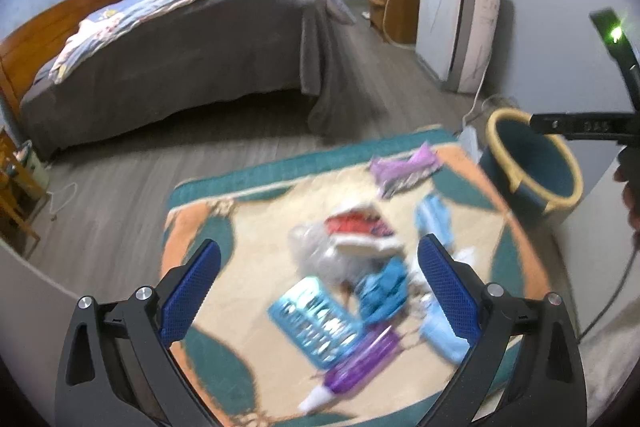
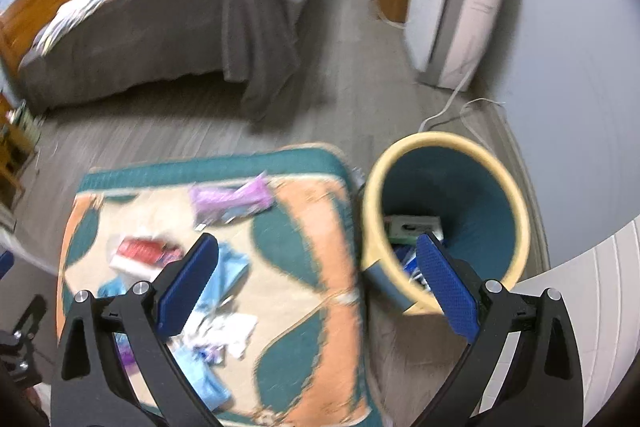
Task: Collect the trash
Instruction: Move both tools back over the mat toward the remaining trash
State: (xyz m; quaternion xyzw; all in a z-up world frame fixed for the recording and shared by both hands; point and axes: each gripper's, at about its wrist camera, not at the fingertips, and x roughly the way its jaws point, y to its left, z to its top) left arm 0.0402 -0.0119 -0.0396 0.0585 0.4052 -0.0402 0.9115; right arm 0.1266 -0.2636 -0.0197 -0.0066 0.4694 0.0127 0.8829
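Blurred trash lies on a patterned rug point(image 1: 248, 267): a purple wrapper point(image 1: 404, 171), a red and white packet point(image 1: 360, 231), a light blue perforated piece point(image 1: 316, 323), a crumpled blue wrapper point(image 1: 384, 291) and a purple tube point(image 1: 360, 367). My left gripper point(image 1: 320, 267) hangs open above this heap, holding nothing. A teal bin with a yellow rim point(image 2: 472, 195) stands just right of the rug point(image 2: 320, 219), with several items at its bottom. My right gripper point(image 2: 316, 267) is open and empty, its right finger over the bin's near rim. The purple wrapper point(image 2: 228, 201) and red packet point(image 2: 140, 251) also show here.
A bed with a grey cover point(image 1: 180, 59) fills the room's left side. A white appliance point(image 1: 452, 27) and a wooden cabinet point(image 1: 396, 7) stand along the right wall, with a cable point(image 2: 448, 107) trailing on the floor behind the bin. Grey plank floor lies between bed and rug.
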